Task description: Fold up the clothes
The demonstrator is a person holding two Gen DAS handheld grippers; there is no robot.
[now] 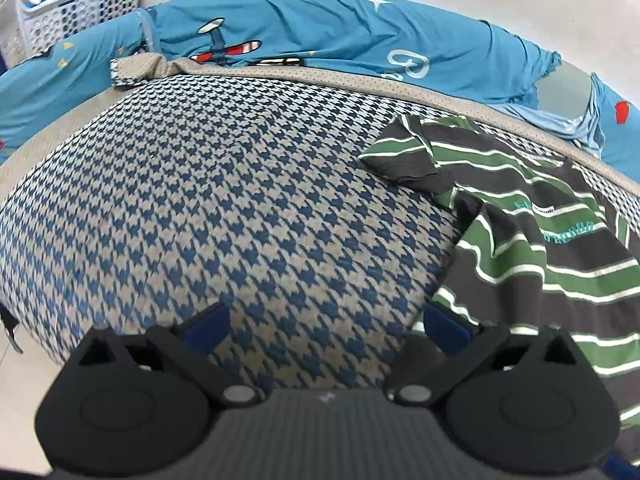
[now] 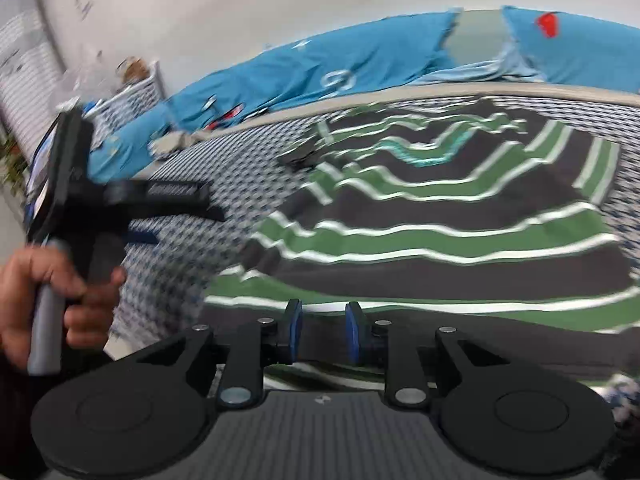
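A T-shirt (image 1: pixel 540 240) striped in green, dark grey and white lies spread and rumpled on the blue-and-beige houndstooth bed surface (image 1: pixel 200 200). In the left wrist view it is at the right, one sleeve pointing left. My left gripper (image 1: pixel 326 326) hovers open over bare houndstooth beside the shirt's left edge, with nothing between its fingers. In the blurred right wrist view the T-shirt (image 2: pixel 440 220) fills the centre and right. My right gripper (image 2: pixel 324 332) hovers over its near hem, with a narrow gap between the blue pads and no cloth pinched. A hand holds the left gripper (image 2: pixel 188 220) at the left.
Blue bedding (image 1: pixel 320 28) printed with aeroplanes is bunched along the far edge of the bed, against a white wall. A white plastic basket (image 1: pixel 80 4) full of things stands at the far left. Pale floor (image 1: pixel 16 380) shows past the bed's left edge.
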